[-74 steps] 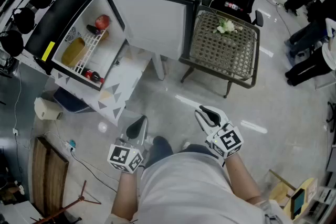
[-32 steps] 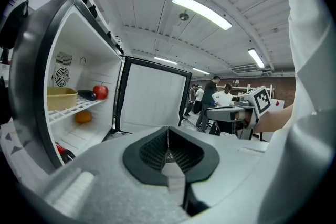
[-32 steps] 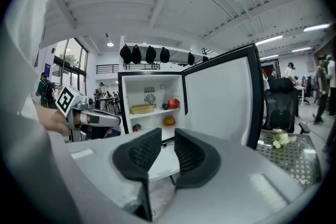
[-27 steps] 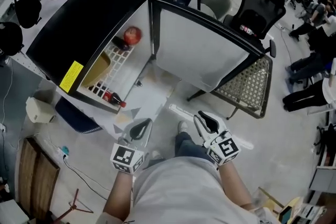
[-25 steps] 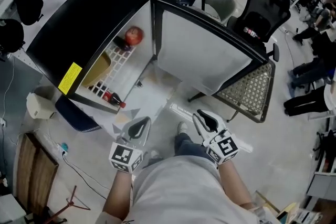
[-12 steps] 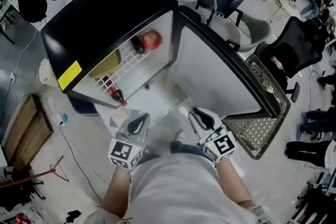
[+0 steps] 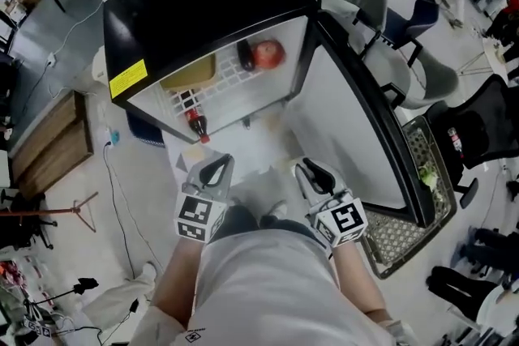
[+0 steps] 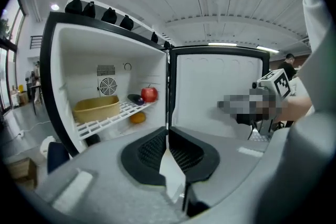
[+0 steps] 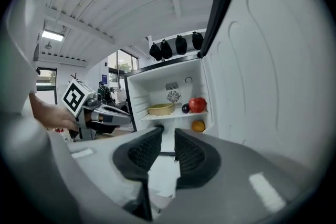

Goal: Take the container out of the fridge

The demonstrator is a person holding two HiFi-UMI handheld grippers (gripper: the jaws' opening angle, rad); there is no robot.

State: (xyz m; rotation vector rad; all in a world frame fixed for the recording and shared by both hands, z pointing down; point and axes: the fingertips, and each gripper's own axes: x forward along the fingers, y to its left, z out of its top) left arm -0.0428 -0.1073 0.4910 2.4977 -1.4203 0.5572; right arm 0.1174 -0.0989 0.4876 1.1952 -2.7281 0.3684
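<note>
The yellow container (image 7: pixel 190 77) sits on the white wire shelf of the open black fridge (image 7: pixel 203 4), left of a dark eggplant (image 7: pixel 246 54) and a red apple (image 7: pixel 268 54). The left gripper view shows the container (image 8: pixel 97 108) ahead and to the left; in the right gripper view the container (image 9: pixel 160 109) lies straight ahead. My left gripper (image 7: pixel 217 173) is shut and empty, held low in front of the fridge opening. To its right my right gripper (image 7: pixel 312 174) is slightly open with nothing between its jaws. Both are well short of the shelf.
The fridge door (image 7: pixel 357 117) stands open at the right, close beside my right gripper. A red-capped bottle (image 7: pixel 195 126) lies at the fridge's bottom front and an orange (image 8: pixel 138 118) under the shelf. A wicker chair (image 7: pixel 413 198) stands behind the door, and a wooden board (image 7: pixel 49 146) at the left.
The fridge has come nearer and more centred in the head view, with its opening now directly ahead of both grippers. Both grippers keep their pose in front of the body.
</note>
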